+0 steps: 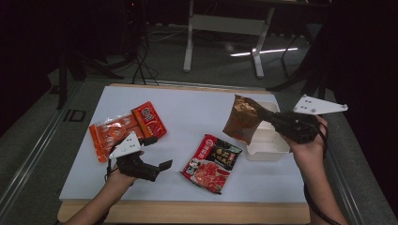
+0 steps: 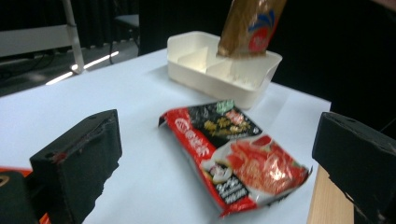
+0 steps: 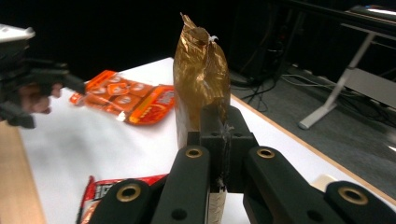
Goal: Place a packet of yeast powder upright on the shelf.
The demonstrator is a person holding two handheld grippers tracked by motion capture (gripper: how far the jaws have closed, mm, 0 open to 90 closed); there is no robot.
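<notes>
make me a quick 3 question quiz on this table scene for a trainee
1. True or false: the right gripper is shut on the brown packet.
2. Which packet lies between the left gripper's open jaws in the left gripper view?
A. the orange packet
B. the red and black packet
C. the brown packet
3. Fill in: the brown packet hangs over the white ____.

Key
1. True; its jaws pinch one edge of the packet.
2. B, the red and black packet, flat on the table.
3. Tray; the white tray has dividers inside. The orange packet lies at the far left.
</notes>
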